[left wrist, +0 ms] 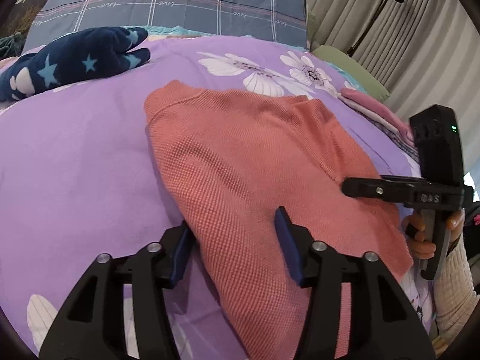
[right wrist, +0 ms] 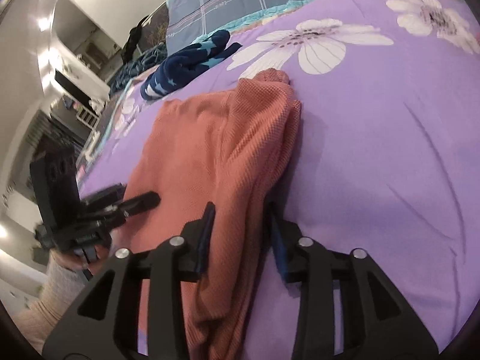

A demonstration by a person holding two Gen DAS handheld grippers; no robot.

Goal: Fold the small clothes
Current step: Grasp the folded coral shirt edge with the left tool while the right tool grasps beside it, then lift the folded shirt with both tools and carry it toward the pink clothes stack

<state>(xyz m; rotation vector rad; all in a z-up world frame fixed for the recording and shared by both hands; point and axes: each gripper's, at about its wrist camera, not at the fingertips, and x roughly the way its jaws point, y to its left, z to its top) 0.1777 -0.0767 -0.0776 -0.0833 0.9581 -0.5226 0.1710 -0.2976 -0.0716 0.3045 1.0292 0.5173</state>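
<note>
A salmon knit garment (left wrist: 240, 150) lies on the purple flowered bedspread (left wrist: 75, 165). My left gripper (left wrist: 234, 234) is open and straddles the garment's near left edge, one blue pad on the bedspread and the other on the knit. In the right wrist view the garment (right wrist: 216, 150) has its right edge gathered into a raised ridge. That ridge fills the gap between the pads of my right gripper (right wrist: 240, 225), which is shut on it. The right gripper (left wrist: 351, 184) reaches in from the right in the left wrist view. The left gripper (right wrist: 135, 199) shows at the left of the right wrist view.
A navy garment with blue stars (left wrist: 75, 60) lies bunched at the far left of the bed. A stack of pink folded clothes (left wrist: 381, 114) sits at the right edge. A plaid pillow (left wrist: 180, 0) is at the head. Curtains and a floor lamp (left wrist: 387, 0) stand beyond.
</note>
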